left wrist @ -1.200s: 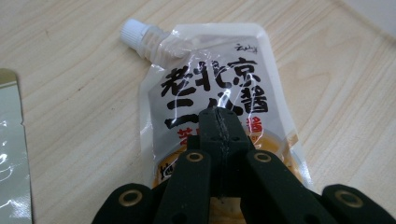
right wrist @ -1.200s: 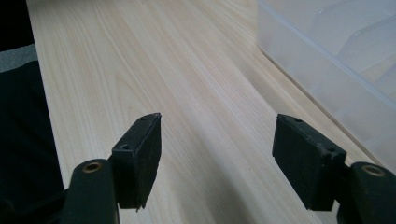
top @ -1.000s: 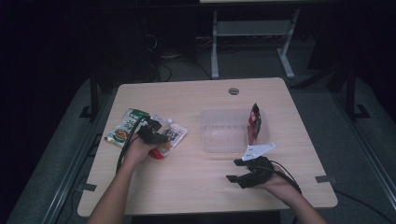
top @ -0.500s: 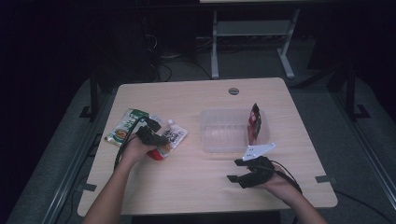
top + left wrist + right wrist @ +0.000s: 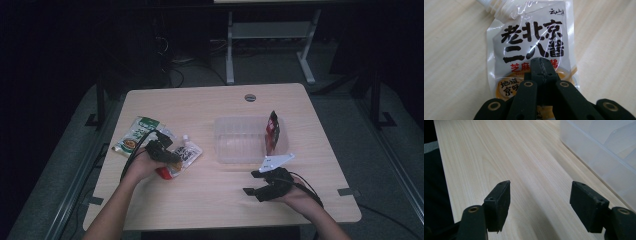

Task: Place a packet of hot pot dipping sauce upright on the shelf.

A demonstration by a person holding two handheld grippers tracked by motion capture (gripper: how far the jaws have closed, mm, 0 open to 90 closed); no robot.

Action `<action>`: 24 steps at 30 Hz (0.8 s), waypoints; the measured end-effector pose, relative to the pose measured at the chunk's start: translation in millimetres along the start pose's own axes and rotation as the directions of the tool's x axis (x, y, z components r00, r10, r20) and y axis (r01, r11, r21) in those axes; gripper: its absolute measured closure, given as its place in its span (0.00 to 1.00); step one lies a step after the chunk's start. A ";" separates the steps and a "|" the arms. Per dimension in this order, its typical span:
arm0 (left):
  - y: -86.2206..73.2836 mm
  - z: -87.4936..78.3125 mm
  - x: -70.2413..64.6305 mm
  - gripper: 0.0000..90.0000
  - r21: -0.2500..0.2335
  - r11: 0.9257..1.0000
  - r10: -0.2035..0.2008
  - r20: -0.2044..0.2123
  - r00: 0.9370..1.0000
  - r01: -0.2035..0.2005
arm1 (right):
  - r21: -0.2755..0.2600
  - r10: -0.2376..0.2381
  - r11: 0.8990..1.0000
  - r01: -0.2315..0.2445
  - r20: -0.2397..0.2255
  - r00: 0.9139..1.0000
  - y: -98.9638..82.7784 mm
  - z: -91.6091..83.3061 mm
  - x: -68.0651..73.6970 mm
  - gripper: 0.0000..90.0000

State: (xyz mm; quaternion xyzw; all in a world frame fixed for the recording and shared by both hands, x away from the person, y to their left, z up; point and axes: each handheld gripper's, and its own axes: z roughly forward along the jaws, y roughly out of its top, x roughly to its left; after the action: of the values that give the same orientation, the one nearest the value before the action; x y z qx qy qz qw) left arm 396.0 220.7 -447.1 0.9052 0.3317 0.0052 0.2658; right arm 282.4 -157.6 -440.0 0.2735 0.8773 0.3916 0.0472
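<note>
A white spouted pouch (image 5: 529, 35) with black lettering lies flat on the wooden table (image 5: 210, 200), spout pointing away. My left gripper (image 5: 541, 62) hovers over the pouch's lower half with its jaws pressed tip to tip, and nothing shows between them. From above, the left gripper (image 5: 167, 155) sits at the near-left end of the pouch (image 5: 189, 152). My right gripper (image 5: 251, 182) rests near the front right of the table, just in front of the clear container (image 5: 220, 150). Its jaws stand wide apart over bare wood (image 5: 540, 195).
A green snack packet (image 5: 136, 134) lies left of the pouch. A dark red packet (image 5: 272, 132) stands upright in the right end of the clear container (image 5: 604, 150). A round cable hole (image 5: 250, 97) is at the table's far edge. Cables trail from both grippers.
</note>
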 end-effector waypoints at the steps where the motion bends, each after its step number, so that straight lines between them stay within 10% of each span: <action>1: -0.8 -1.0 -2.1 1.00 0.012 1.000 0.014 0.004 1.000 -0.014 | 0.001 0.000 1.000 0.000 0.001 1.000 0.0 0.1 0.0 0.36; 24: -24.3 -5.8 -62.6 1.00 0.059 0.984 0.165 0.080 0.983 -0.170 | 0.006 -0.003 1.000 0.003 0.011 1.000 0.0 0.7 0.9 0.36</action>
State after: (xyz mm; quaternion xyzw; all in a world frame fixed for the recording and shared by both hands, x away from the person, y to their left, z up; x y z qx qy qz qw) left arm 331.6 201.2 -443.5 0.9377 0.2440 -0.0172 0.2467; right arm 281.9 -156.7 -440.3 0.2746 0.8785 0.3876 0.0518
